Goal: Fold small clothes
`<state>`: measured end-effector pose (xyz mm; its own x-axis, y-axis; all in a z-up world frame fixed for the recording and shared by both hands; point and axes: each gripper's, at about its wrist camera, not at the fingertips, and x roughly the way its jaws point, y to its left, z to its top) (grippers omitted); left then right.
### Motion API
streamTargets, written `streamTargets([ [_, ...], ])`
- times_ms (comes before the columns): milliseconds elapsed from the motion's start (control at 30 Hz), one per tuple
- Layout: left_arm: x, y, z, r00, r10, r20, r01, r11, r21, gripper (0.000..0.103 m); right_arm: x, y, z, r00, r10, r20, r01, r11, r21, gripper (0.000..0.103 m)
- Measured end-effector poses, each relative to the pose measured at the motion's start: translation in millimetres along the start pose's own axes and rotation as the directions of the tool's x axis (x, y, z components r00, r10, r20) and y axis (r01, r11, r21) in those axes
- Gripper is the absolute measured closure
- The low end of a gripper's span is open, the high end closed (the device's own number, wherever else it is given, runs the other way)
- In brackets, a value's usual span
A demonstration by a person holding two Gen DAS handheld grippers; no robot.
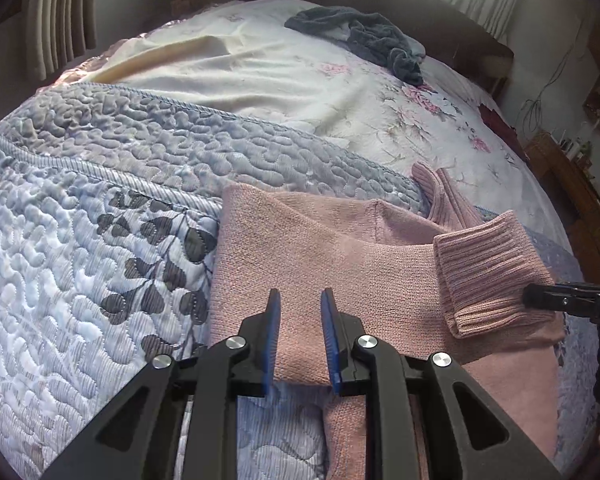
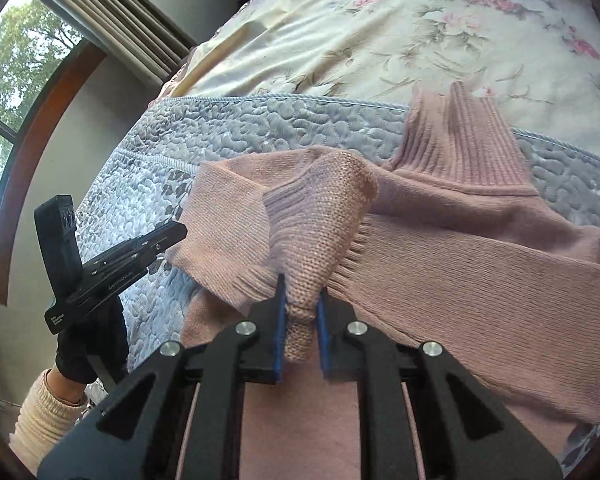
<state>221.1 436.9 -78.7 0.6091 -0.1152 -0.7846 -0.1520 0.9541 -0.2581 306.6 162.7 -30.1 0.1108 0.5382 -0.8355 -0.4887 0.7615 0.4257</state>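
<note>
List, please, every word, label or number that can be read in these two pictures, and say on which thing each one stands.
"GenRobot", with a blurred ending: on the side of the left gripper, seen from the right wrist view.
"Data Acquisition System", small and only roughly legible: on the lower end of that gripper's body.
"DA", cut off by the picture's edge: on the right gripper, in the left wrist view.
The pink sweater and the quilt carry no text.

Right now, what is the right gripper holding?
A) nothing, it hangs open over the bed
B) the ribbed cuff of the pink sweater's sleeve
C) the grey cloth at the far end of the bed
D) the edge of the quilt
B: in the right wrist view the right gripper pinches the cuff of the pink sweater, lifting it over the body, while the left gripper is open above the knit.
</note>
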Motion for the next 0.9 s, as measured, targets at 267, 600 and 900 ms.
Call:
streamTargets([
  [267,36,-37,-8,0.998,0.013,-0.058,-0.01,0.998,0.059,0.082,-23,-77,-25,0.993,-0.114,0.015,0.112,0.99,0.088,0.091],
  [600,63,-53,-15,0.991,0.077,-0.11,-0.063,0.991,0.119,0.082,9,-121,-48,0.97,-0.228,-0.087,0.239,0.961,0.138,0.077],
  [900,44,-79,-5,0.998,0.013,-0.067,-0.003,0.99,0.14,0.076,5,-46,-36,0.97,-0.24,-0.048,0.234,0.967,-0.104,0.052],
])
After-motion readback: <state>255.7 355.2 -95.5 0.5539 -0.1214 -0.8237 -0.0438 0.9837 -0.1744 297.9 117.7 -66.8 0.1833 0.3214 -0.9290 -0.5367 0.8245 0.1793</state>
